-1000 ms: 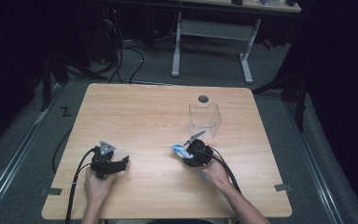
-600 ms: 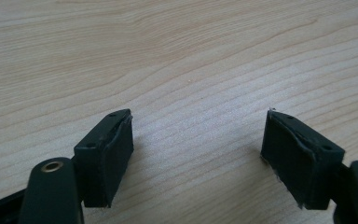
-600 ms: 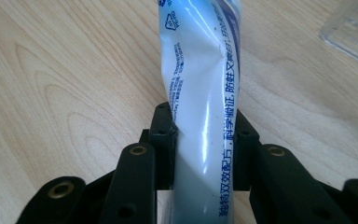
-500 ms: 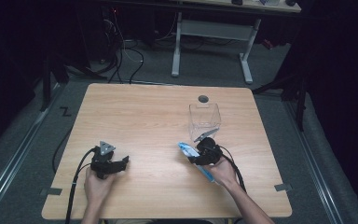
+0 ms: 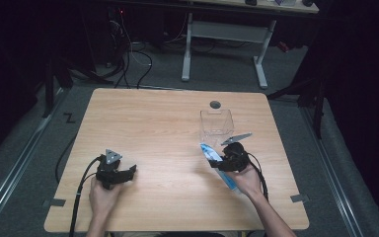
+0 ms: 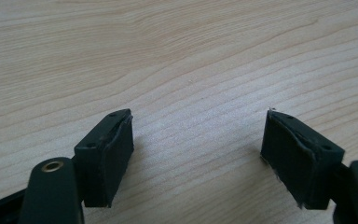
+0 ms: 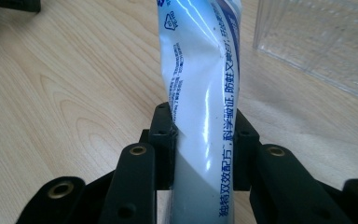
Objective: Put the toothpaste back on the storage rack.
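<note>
A white and blue toothpaste tube (image 7: pixel 203 107) stands between the jaws of my right gripper (image 7: pixel 204 142), which is shut on it. In the high view the tube (image 5: pixel 212 154) juts out both sides of the right gripper (image 5: pixel 228 157), just in front of a clear plastic box (image 5: pixel 216 123). That clear box (image 7: pixel 321 42) fills the upper right of the right gripper view. My left gripper (image 5: pixel 123 173) rests at the table's near left, held by a hand. Its jaws stand wide apart over bare wood (image 6: pixel 196 140), with nothing between them.
A small dark round disc (image 5: pixel 215 104) lies near the table's far edge, behind the box. The wooden table (image 5: pixel 148 128) has bare wood across its middle and left. Cables trail from both grippers off the near edge. A desk frame (image 5: pixel 227 34) stands beyond the table.
My right gripper has moved right and lifted a little with the tube, closer to the clear box. The left gripper has stayed in place.
</note>
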A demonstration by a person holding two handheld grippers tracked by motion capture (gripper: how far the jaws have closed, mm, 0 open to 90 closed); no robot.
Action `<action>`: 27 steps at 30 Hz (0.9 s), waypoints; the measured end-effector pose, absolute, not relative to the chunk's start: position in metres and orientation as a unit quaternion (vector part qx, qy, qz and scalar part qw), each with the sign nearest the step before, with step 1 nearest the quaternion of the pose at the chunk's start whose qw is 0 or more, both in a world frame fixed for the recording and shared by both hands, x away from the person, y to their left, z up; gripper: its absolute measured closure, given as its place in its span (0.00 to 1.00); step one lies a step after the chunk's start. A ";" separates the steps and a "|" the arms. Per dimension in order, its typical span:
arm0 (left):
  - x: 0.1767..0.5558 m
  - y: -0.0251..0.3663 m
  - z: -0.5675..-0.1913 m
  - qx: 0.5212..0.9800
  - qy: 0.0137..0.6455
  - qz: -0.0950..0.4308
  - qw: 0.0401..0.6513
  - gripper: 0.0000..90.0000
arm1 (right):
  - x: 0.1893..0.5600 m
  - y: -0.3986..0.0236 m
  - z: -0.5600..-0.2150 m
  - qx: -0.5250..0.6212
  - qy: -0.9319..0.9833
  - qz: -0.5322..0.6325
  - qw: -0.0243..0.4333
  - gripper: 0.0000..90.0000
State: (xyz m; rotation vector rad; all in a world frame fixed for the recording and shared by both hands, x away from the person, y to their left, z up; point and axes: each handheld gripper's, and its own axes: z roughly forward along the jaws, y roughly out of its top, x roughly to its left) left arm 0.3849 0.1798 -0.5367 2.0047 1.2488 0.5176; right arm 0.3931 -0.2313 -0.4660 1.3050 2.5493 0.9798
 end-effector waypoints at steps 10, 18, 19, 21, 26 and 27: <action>0.385 0.180 -0.537 0.774 0.484 0.200 0.354 0.28 | 0.392 -0.243 -0.453 0.433 0.836 0.328 0.077 0.77; 0.385 0.180 -0.537 0.774 0.486 0.202 0.353 0.28 | 0.394 -0.257 -0.438 0.441 0.819 0.361 0.068 0.77; 0.385 0.180 -0.537 0.774 0.486 0.202 0.353 0.28 | 0.394 -0.258 -0.437 0.441 0.818 0.363 0.070 0.77; 0.385 0.180 -0.537 0.774 0.486 0.202 0.352 0.28 | 0.395 -0.261 -0.432 0.442 0.814 0.368 0.076 0.77; 0.385 0.180 -0.537 0.775 0.486 0.202 0.351 0.28 | 0.398 -0.267 -0.424 0.443 0.808 0.380 0.082 0.77; 0.385 0.180 -0.537 0.775 0.486 0.202 0.351 0.28 | 0.399 -0.268 -0.422 0.443 0.807 0.382 0.083 0.77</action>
